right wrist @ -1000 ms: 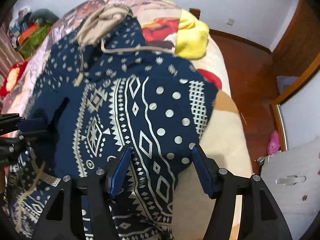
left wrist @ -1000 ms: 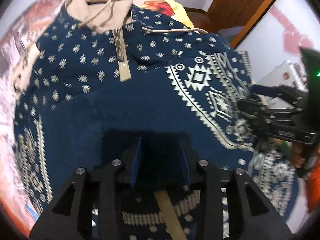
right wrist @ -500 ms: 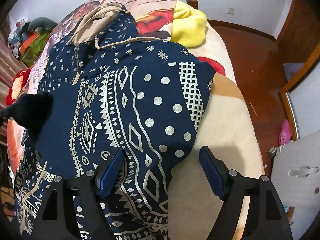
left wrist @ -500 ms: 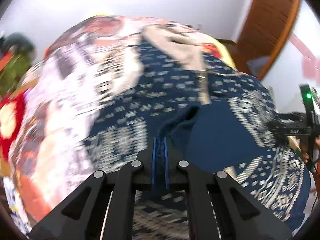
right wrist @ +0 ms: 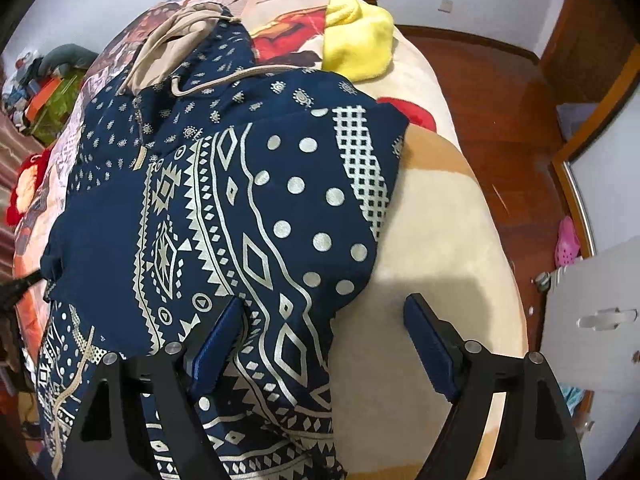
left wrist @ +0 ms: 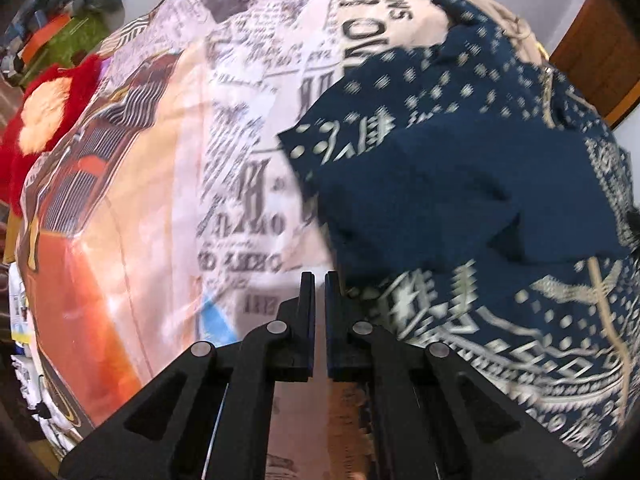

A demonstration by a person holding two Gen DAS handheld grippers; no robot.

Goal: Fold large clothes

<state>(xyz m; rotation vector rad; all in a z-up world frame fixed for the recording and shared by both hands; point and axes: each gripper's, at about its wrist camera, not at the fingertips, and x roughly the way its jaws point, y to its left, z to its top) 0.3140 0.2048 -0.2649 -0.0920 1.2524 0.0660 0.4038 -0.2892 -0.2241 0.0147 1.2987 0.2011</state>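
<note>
L gripper (left wrist: 319, 280) pressed together, empty, over newsprint-pattern bedspread (left wrist: 240, 120). R gripper (right wrist: 324, 312) jaws opening above navy patterned hoodie (right wrist: 224, 200), pads clear.

A newsprint-patterned bedspread (left wrist: 248, 128) covers the bed; a yellow blanket (right wrist: 356, 48) lies near its far end, above a wooden floor (right wrist: 500, 120).

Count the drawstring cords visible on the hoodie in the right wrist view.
2: one beige cord trails across the navy patterned hoodie chest; another hangs from the beige hood's left side. Their ends may be hidden.
</note>
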